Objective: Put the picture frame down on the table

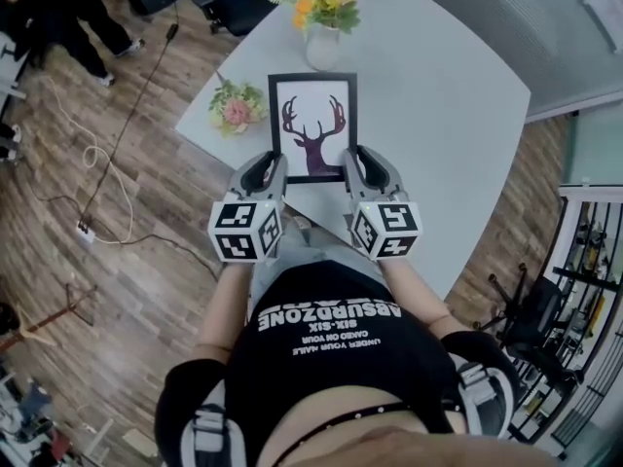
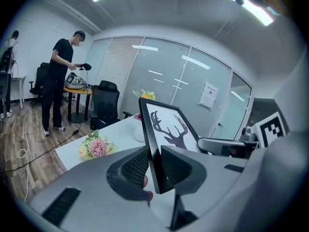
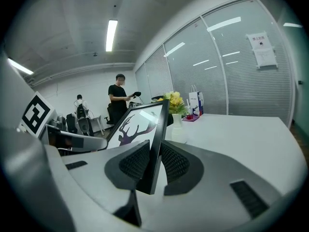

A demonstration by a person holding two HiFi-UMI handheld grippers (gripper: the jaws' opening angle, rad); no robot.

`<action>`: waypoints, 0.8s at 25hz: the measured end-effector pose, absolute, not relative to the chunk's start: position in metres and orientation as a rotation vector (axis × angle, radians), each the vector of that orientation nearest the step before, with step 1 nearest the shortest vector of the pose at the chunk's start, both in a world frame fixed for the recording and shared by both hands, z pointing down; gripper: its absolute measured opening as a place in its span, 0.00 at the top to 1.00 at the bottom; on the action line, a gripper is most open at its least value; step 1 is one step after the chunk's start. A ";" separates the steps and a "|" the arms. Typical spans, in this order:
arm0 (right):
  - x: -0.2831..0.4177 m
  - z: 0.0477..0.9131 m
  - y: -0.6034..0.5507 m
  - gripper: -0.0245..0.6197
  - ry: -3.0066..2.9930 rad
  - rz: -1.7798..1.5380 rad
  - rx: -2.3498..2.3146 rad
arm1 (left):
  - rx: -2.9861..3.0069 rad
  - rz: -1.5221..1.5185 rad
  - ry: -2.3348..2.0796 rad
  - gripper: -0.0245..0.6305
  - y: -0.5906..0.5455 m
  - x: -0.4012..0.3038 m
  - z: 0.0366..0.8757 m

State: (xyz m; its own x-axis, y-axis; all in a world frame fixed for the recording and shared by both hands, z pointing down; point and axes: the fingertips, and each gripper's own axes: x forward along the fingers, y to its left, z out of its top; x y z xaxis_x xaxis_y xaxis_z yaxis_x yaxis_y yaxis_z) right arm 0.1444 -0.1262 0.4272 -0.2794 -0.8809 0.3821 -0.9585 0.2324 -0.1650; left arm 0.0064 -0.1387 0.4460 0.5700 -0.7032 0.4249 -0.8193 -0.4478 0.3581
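A black picture frame (image 1: 312,125) with a dark deer silhouette on white hangs over the near edge of the white table (image 1: 438,115). My left gripper (image 1: 276,174) is shut on the frame's lower left edge, and my right gripper (image 1: 348,172) is shut on its lower right edge. In the left gripper view the frame (image 2: 161,134) stands upright between the ribbed pads (image 2: 136,166). The right gripper view shows the frame (image 3: 145,129) edge-on, pinched between the pads (image 3: 133,161). Whether the frame's bottom touches the table is hidden.
A white vase with yellow and orange flowers (image 1: 324,17) stands behind the frame. A small pink bouquet (image 1: 237,108) lies at the table's left corner. A black office chair (image 2: 104,105) and a standing person (image 2: 60,79) are beyond the table. Cables trail across the wooden floor (image 1: 107,202).
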 end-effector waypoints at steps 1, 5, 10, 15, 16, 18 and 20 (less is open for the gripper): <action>0.144 0.434 -0.127 0.83 -2.286 0.567 1.732 | 2.265 0.300 -1.210 0.82 -0.139 0.006 0.452; 0.145 0.458 -0.126 0.82 -2.255 0.619 1.697 | 2.222 0.342 -1.192 0.82 -0.139 0.007 0.475; 0.143 0.478 -0.141 0.82 -2.217 0.642 1.650 | 2.160 0.390 -1.177 0.82 -0.148 0.006 0.499; 0.139 0.497 -0.144 0.82 -2.185 0.668 1.608 | 2.108 0.432 -1.159 0.82 -0.151 0.003 0.521; 0.139 0.501 -0.144 0.82 -2.180 0.673 1.599 | 2.099 0.439 -1.155 0.82 -0.150 0.003 0.525; 0.139 0.508 -0.143 0.82 -2.171 0.683 1.579 | 2.080 0.454 -1.146 0.82 -0.147 0.003 0.534; 0.137 0.516 -0.143 0.82 -2.164 0.689 1.558 | 2.059 0.464 -1.141 0.82 -0.144 0.001 0.542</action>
